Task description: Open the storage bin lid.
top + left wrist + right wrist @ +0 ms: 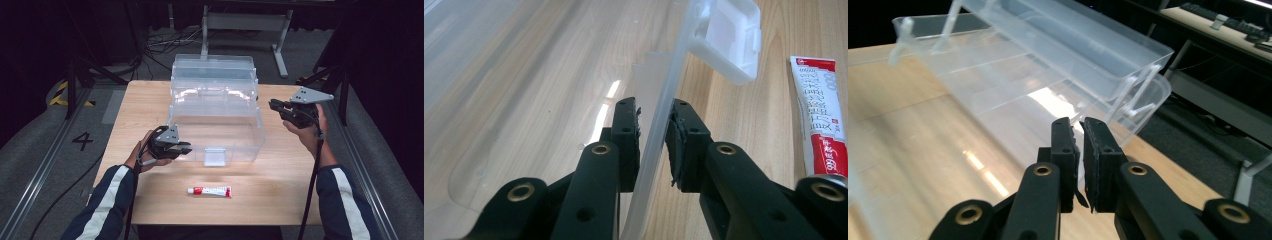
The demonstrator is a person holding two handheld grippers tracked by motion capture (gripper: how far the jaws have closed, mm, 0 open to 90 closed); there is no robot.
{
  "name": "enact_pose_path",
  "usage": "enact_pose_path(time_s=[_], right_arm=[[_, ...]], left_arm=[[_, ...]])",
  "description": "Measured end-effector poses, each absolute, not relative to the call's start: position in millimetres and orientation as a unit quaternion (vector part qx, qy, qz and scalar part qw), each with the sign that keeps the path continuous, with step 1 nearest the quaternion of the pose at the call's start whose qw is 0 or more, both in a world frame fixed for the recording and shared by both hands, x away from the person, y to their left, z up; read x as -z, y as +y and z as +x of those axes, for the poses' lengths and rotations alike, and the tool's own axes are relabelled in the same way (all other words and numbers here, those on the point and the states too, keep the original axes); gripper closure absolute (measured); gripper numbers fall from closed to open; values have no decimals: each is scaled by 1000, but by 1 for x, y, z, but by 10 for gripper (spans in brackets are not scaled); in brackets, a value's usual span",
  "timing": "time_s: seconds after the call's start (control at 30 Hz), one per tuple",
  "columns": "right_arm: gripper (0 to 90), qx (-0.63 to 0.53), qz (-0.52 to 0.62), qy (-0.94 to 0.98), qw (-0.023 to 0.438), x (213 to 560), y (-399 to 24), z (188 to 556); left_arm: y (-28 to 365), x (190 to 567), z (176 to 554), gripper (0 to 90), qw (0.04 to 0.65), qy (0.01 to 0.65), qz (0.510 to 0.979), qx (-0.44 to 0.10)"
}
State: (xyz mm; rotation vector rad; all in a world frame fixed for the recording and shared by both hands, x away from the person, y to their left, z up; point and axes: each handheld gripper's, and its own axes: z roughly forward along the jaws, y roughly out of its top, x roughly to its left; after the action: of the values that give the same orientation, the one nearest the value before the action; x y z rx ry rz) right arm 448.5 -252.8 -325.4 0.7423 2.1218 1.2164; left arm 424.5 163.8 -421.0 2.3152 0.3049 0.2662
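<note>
Box: clear box (pixel 215 117) mid-surface (pixel 280 195), lid up, toothpaste tube (pixel 210 191) in front
Left tool (pixel 182 148): clenched on the front wall
Right tool (pixel 276 105): nearly shut, empty, beside the box's right end
Technique: keep the wall pinned; fetch the tube with the right
Views: left gripper view shows pads (pixel 674 131) squeezing the wall; high view shows the layout

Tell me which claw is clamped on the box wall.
The left claw: its pads pinch the clear box front wall near the latch. The right claw is nearly shut on nothing, beside the box.
</note>
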Motion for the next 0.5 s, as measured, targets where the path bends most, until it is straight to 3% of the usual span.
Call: enact_pose_path(time_s=[0.5], right_arm=[[813, -453, 240, 828, 227, 362, -244, 397]], left_arm=[[164, 421, 423, 748, 384, 122, 909, -108]])
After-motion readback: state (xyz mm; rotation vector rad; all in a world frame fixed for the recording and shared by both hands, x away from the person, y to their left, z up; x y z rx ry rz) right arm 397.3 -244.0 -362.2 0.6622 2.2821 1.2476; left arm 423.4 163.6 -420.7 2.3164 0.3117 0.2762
